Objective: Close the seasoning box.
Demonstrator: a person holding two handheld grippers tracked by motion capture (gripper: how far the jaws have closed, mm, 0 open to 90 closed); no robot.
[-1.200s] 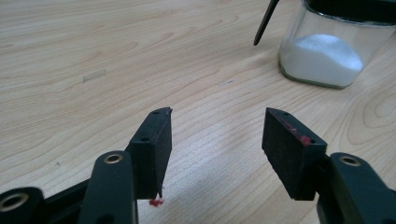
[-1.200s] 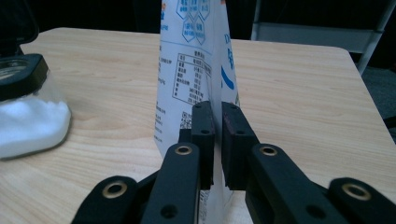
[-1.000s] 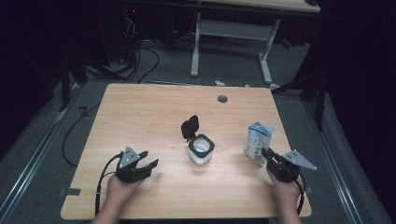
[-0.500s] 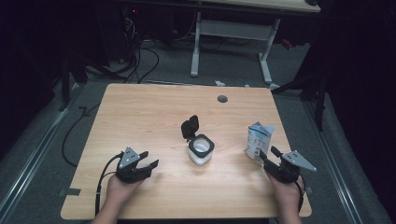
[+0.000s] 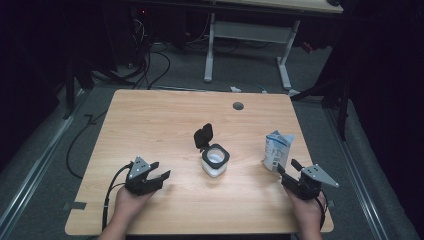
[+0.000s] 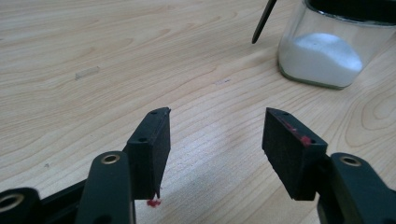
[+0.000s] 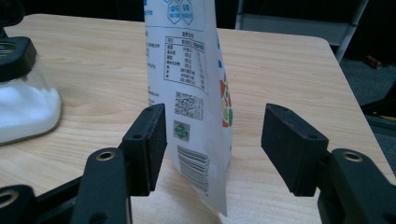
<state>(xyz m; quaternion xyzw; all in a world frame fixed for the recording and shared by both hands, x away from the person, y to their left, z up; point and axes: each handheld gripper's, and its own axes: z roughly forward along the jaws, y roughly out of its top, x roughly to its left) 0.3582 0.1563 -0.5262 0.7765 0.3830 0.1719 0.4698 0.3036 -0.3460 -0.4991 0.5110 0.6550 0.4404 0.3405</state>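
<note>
A white printed pouch [image 5: 276,150] [image 7: 187,93] stands upright on the wooden table [image 5: 165,125] at the right. My right gripper [image 5: 286,166] [image 7: 215,126] sits just in front of it. Its jaws have just been opening and now stand wide, with the pouch's lower edge between them and neither pad touching it. A glass jar of white powder [image 5: 215,161] [image 6: 327,56] [image 7: 23,102] stands mid-table with its black flip lid [image 5: 203,135] raised. My left gripper [image 5: 161,169] [image 6: 217,121] rests open at the front left, with nothing between its pads.
A round cable hole [image 5: 238,105] lies near the table's far edge. Behind the table stands a white desk frame [image 5: 250,35]. Cables [image 5: 145,75] trail on the floor at the left. Bare wood lies between the jar and each gripper.
My right gripper's jaws went from closed on the pouch to wide apart, and the hand drew back a little toward the front edge. The pouch stays standing. The left gripper kept still.
</note>
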